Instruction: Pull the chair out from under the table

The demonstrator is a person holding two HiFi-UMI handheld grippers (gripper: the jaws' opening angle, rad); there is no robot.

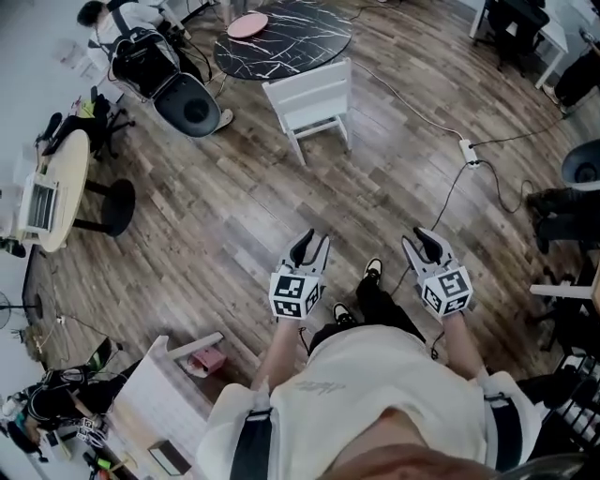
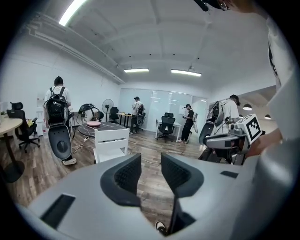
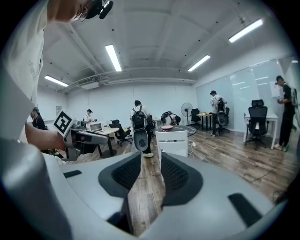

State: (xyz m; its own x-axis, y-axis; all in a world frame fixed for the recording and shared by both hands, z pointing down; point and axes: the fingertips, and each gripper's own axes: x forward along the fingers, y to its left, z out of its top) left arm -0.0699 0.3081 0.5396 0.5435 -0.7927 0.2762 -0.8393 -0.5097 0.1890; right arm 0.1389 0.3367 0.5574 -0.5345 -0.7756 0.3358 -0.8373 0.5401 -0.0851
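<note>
Wood-plank floor (image 1: 234, 216), white walls (image 3: 117, 105), ceiling strip lights (image 2: 137, 70), black office chairs (image 2: 167, 124)

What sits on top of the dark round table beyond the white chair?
A flat pink disc lies on the dark round table, toward its left in the head view; the rest of the veined top looks bare. Its far rim is out of frame.

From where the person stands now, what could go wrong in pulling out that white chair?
1. A cable and power strip lie on the floor, right of the path to the white chair: a possible trip.
2. The chair stands at the edge of the round table, which bears a pink plate; a jerky pull might jolt both.
</note>
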